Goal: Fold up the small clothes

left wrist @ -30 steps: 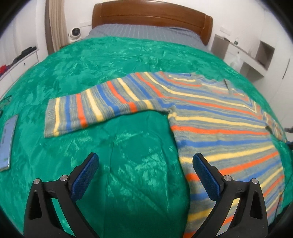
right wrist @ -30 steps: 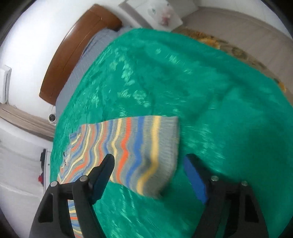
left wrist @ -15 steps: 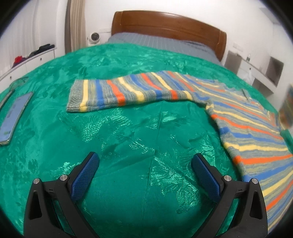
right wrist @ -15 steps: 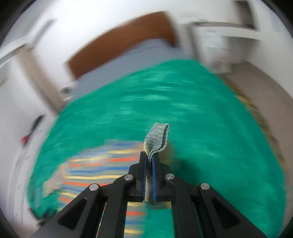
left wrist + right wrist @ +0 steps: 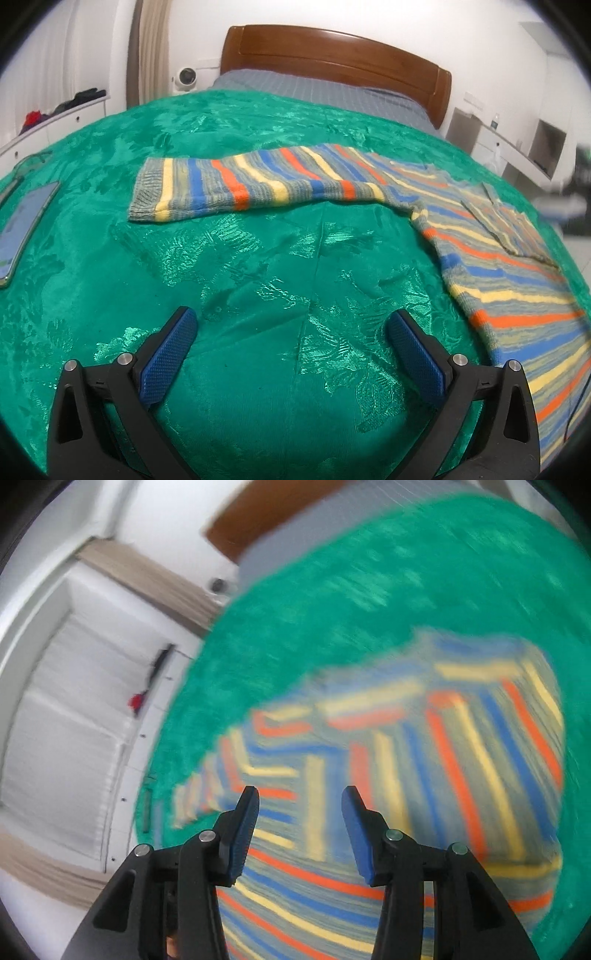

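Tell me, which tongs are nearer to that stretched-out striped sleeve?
Left, probably. The left tongs hang open over bare green blanket, with the sleeve lying flat just beyond them. The right tongs, jaws just opened and empty, sit over the sweater's body.

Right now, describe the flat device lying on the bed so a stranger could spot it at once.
Start at the green bedspread below the wooden headboard. The striped sweater stretches one sleeve toward the spread's left side; beyond its cuff, at the left edge, lies a phone. It is the only thin, rigid, glossy slab there.

No readable text, labels, brands or numbers anywhere.
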`<control>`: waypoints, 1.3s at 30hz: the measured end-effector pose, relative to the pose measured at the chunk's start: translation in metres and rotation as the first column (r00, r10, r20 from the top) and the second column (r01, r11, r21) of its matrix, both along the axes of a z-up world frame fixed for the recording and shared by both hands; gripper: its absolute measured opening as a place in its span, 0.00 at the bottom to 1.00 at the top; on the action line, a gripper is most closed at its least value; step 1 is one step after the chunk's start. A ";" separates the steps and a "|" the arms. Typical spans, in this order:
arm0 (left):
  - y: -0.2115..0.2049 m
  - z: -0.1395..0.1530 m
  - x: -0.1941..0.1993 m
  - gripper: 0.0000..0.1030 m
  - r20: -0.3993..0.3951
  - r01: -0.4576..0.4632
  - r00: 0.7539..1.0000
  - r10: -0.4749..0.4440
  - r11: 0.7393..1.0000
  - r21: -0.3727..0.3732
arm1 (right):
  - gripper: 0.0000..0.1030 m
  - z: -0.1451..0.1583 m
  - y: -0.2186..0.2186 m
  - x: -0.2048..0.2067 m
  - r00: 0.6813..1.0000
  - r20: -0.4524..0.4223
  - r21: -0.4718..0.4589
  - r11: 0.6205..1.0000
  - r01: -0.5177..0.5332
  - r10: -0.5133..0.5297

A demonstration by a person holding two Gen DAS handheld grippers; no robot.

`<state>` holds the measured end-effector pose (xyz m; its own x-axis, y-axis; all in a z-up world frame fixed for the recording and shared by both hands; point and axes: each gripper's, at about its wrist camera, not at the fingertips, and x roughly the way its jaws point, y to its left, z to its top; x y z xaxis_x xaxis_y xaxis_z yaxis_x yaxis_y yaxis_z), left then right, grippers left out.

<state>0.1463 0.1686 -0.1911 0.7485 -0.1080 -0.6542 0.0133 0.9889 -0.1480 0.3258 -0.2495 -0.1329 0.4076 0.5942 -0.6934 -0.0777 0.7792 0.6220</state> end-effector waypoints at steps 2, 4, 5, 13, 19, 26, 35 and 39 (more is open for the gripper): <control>-0.001 0.000 0.000 1.00 -0.001 0.000 1.000 0.000 1.000 0.002 | 0.45 -0.034 -0.014 -0.001 0.995 -0.087 -0.120 0.992 0.031 -0.042; -0.001 0.000 0.000 1.00 -0.001 0.001 1.000 -0.001 1.000 0.004 | 0.21 -0.060 -0.041 -0.015 0.988 -0.118 -0.190 0.979 0.078 -0.102; -0.001 0.000 0.000 1.00 -0.002 0.002 1.000 -0.002 1.000 0.006 | 0.13 -0.060 -0.052 -0.024 0.987 -0.099 -0.187 0.977 0.103 -0.123; 0.012 0.023 0.010 0.99 -0.077 0.039 0.996 -0.042 0.998 -0.044 | 0.51 -0.025 -0.095 -0.135 0.974 0.110 -0.281 0.934 0.221 -0.197; 0.115 0.049 0.078 0.98 -0.187 -0.193 0.971 0.147 0.947 -0.259 | 0.51 -0.036 -0.112 -0.201 0.965 0.112 -0.275 0.926 0.258 -0.236; 0.130 0.027 0.135 0.05 -0.339 -0.202 0.932 0.125 0.959 -0.201 | 0.52 -0.044 -0.100 -0.230 0.960 0.117 -0.244 0.929 0.278 -0.256; -0.023 0.154 0.138 0.02 -0.067 0.147 0.987 -0.146 0.989 0.009 | 0.52 -0.032 -0.088 -0.247 0.955 0.180 -0.242 0.931 0.274 -0.234; -0.131 0.173 0.133 0.02 -0.039 0.358 0.933 -0.357 0.933 0.040 | 0.52 -0.029 -0.086 -0.249 0.952 0.207 -0.256 0.927 0.273 -0.223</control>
